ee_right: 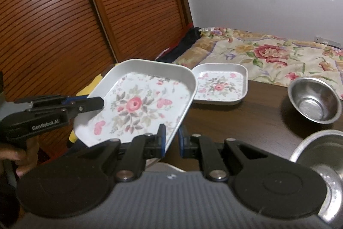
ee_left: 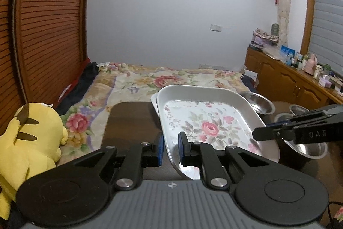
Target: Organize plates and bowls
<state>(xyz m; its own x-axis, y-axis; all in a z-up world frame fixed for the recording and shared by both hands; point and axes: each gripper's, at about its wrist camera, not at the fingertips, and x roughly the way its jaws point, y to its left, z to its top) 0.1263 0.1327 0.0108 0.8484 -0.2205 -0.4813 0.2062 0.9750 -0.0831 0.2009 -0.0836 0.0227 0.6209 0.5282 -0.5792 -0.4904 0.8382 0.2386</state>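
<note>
Left gripper [ee_left: 171,148]: jaws pinched on the near left rim of the large floral plate [ee_left: 205,121]. Right gripper [ee_right: 171,140]: jaws clamped on the opposite rim of the same plate, which hangs tilted between the two, clear of the dark table [ee_right: 257,121]. Beyond the right gripper, a small floral plate [ee_right: 220,85] rests flat near the table's far edge. To its right, well apart, stands a steel bowl [ee_right: 315,100]; a second steel bowl [ee_right: 321,151] sits just beside the gripper body. Bare tabletop lies between them.
</note>
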